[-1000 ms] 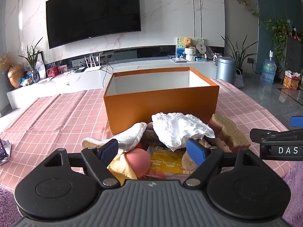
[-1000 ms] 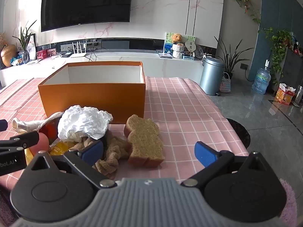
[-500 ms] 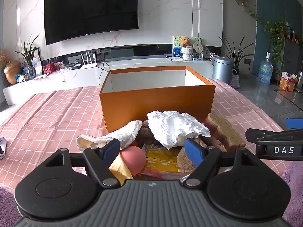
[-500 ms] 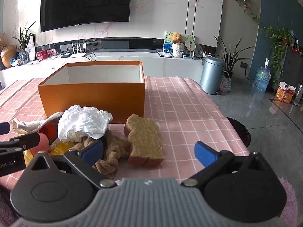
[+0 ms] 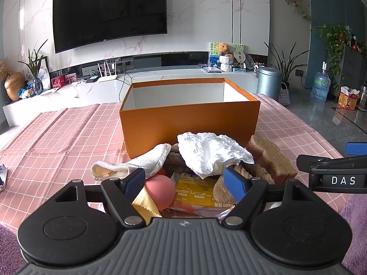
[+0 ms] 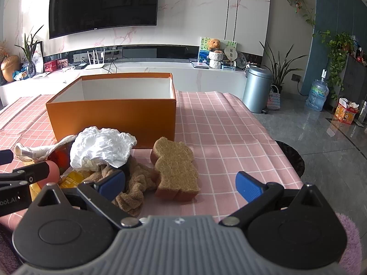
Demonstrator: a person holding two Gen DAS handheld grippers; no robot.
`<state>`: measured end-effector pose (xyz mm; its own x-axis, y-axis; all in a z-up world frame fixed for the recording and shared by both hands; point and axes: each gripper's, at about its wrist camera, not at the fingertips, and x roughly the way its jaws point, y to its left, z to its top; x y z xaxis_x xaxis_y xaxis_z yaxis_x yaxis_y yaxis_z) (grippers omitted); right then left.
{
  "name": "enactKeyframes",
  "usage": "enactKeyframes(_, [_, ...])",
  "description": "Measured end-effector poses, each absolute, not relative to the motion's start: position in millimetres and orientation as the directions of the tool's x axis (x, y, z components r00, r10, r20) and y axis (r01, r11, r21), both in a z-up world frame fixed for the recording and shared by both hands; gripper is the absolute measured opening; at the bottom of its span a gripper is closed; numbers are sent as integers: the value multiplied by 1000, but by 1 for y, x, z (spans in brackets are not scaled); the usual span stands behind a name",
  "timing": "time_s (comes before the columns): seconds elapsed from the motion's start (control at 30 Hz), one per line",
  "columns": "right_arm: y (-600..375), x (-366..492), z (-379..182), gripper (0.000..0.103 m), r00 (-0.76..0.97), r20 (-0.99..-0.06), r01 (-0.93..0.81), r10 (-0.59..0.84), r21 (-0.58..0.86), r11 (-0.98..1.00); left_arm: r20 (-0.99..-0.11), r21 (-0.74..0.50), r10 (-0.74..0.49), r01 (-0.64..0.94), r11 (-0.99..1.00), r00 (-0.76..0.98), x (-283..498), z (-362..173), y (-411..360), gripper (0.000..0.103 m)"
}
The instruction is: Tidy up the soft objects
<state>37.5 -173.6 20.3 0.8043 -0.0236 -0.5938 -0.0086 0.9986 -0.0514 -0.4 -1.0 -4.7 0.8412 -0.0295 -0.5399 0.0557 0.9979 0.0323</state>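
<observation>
Task barely started, by my read: orange box (image 5: 190, 123) on the pink checked tablecloth (image 5: 57, 142) looks empty as far as the white inner walls show; floor of it is hidden. All soft stuff sits in one pile just in front of the box's near wall. Nothing packed yet, everything left to move.

Pile, rel. to box: crumpled white paper/plastic wad (image 5: 211, 153) on top, right at the near wall. White cloth (image 5: 135, 162) in front of box's left-front corner. Brown knit cloth (image 6: 135, 185) under the wad. Bread-shaped brown sponge (image 6: 175, 169) in front of box's right-front corner, resting on the tablecloth and touching the knit cloth. Pink ball (image 5: 160, 191) and yellow packet (image 5: 197, 192) lowest, nearest the cams. Small yellow cloth (image 5: 143, 204) beside the ball.

Left gripper (image 5: 184, 183): jaws apart, nothing held, straddling ball + packet side of the pile. Right gripper (image 6: 180, 185): jaws wide, nothing held, lined up w/ the sponge, left finger over the knit cloth.

Vs 0.5–1 s ago: left cam view has shifted a bit, box now sits more centred and the pile a touch closer/lower; jaw gap same. Right view near identical, sponge and cloths haven't budged. No contact w/ any item yet.
</observation>
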Motion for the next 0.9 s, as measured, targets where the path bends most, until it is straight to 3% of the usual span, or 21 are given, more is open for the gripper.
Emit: enactKeyframes(0.9, [-173,38,20,101,802,-597,-9,-22,-49,999,-542,32,-32,59,998,840,0,-7,-4,92])
